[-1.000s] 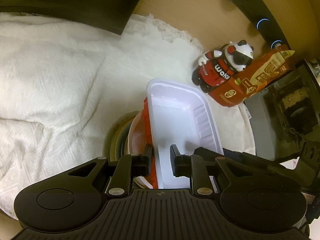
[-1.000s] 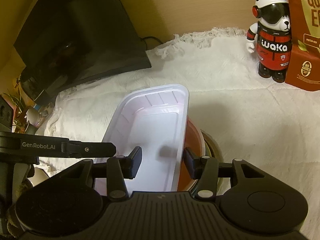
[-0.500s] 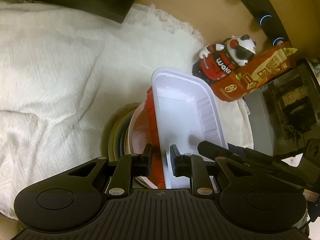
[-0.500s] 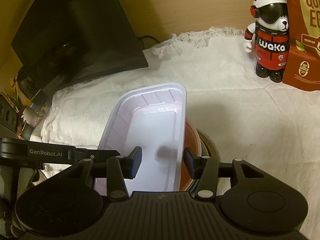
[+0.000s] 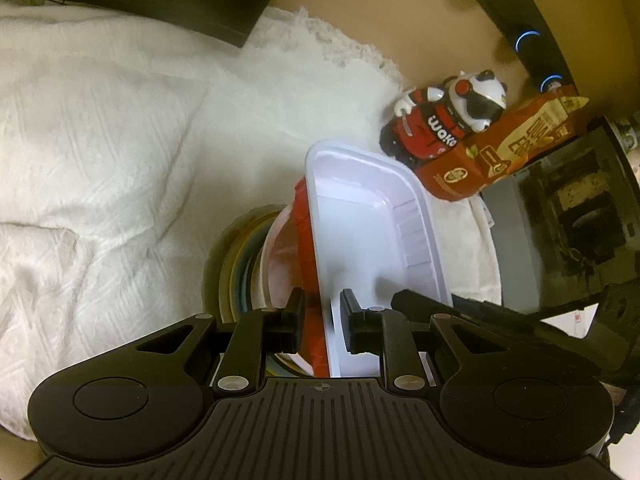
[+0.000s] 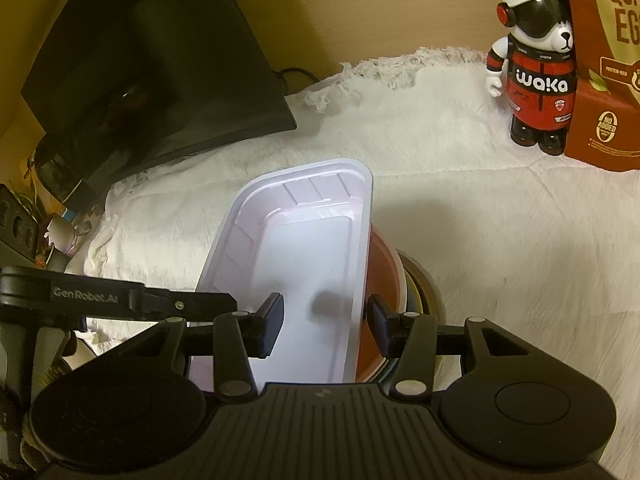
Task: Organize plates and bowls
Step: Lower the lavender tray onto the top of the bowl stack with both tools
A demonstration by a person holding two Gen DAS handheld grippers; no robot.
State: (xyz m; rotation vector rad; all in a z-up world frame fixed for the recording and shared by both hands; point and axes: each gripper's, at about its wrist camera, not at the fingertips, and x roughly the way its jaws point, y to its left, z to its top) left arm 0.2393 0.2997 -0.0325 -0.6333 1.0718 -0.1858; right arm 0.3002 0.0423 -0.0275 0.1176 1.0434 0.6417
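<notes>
A white rectangular plastic tray (image 5: 360,232) (image 6: 304,248) hangs tilted over a stack of dishes: a red bowl (image 5: 304,248) (image 6: 380,264) right under it, then olive and pale plates (image 5: 236,264) (image 6: 420,284). My left gripper (image 5: 322,314) is shut on the tray's left rim, with the red bowl's edge between the fingers too. My right gripper (image 6: 324,320) is closed around the tray's right wall, one finger inside and one outside by the red bowl. One of its fingers (image 5: 424,300) reaches over that rim in the left wrist view.
A white textured cloth (image 5: 120,140) (image 6: 440,160) covers the surface. A panda figure (image 5: 448,120) (image 6: 536,80) and a red-brown carton (image 5: 500,152) (image 6: 608,60) stand at the back. A black monitor (image 6: 152,60) lies beyond the tray and a dark appliance (image 5: 560,216) to the right.
In the left wrist view the tray sits slightly more tilted and more of the red bowl shows beside it. Both grips look unchanged.
</notes>
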